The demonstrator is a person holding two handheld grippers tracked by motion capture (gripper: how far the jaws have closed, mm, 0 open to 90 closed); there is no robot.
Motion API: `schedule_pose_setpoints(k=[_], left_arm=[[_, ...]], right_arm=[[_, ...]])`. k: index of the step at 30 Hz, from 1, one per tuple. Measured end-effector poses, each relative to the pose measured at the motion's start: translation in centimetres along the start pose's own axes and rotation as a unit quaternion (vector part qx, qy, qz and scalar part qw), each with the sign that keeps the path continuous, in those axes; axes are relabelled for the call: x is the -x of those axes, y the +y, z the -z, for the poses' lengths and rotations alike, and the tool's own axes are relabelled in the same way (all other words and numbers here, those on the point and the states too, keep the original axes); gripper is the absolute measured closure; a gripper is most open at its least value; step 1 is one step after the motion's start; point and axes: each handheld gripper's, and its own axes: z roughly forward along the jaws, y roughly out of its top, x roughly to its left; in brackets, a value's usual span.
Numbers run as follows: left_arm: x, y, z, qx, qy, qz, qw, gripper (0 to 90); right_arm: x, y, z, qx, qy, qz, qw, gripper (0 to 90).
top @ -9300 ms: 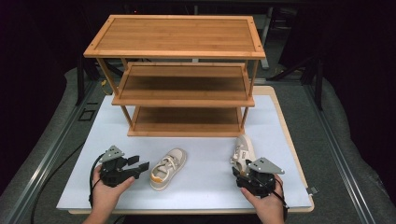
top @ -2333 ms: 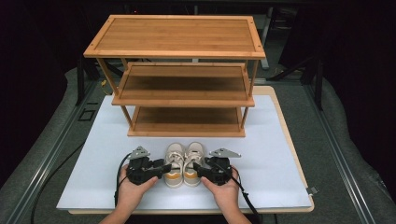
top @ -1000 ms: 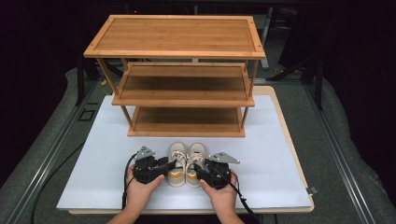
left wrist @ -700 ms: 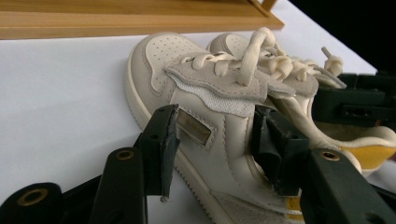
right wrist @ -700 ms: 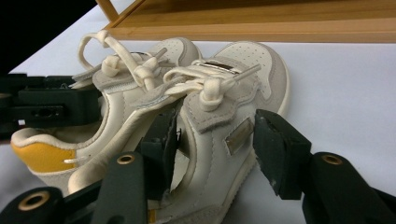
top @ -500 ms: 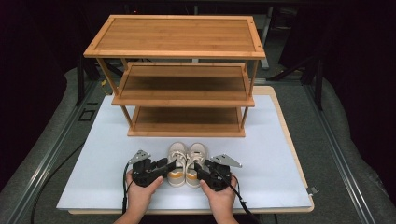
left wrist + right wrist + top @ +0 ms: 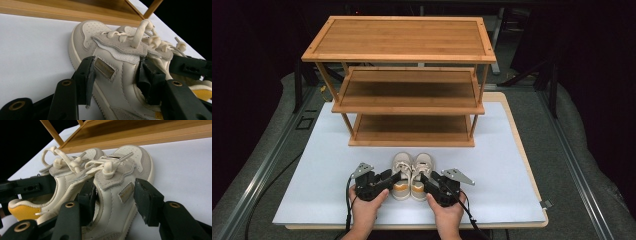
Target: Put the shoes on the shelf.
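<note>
Work in hand: a pair of small cream shoes stands side by side on the white table, just near of the wooden rack, with a gripper on each shoe.
Left shoe: left of the pair, touching or almost touching its mate; toe toward the rack, heel toward the person.
Right shoe: just right of it, same heading.
Long axis: both shoes run near-to-far, square to the rack's bottom shelf, which lies straight ahead of the toes and close to them.
Nearer hand: each hand is matched to its own shoe; neither is better placed than the other.
Left gripper: comes in from the near left. In the left gripper view its jaws straddle the left shoe at mid-length, one pad against the outer side wall, the other down inside the collar by the tongue. Jaws about half open, closed on that side wall; grip judged firm.
Right gripper: mirror arrangement from the near right. In the right gripper view its jaws straddle the right shoe; the inner pad sits in the collar, the outer pad stands at the outer side wall, contact there judged likely but a thin gap cannot be ruled out. It has just been closing.
Judgement: next move is likely a straight carry forward onto a shelf.
</note>
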Motion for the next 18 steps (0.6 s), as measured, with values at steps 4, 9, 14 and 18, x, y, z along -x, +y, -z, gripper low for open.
schedule_pose_setpoints(k=[4,9,14,18], left_arm=[[-0.02,-0.52,0.0,0.021,0.0,0.021,0.9996,51.2],[0.24,-0.67,-0.05,0.027,0.009,0.023,0.9993,51.4],[0.26,-0.52,-0.01,0.02,0.01,0.014,0.9997,51.6],[0.33,-0.43,-0.07,0.018,0.012,0.014,0.9997,52.0]], right_arm=[[0.02,-0.24,0.04,0.007,0.003,-0.009,0.9999,53.0],[-0.03,-0.11,-0.13,0.011,-0.004,-0.006,0.9999,53.4],[-0.08,0.22,-0.15,-0.002,-0.007,0.0,1.0,53.7],[-0.14,0.24,-0.18,-0.002,-0.009,-0.001,1.0,53.8]])
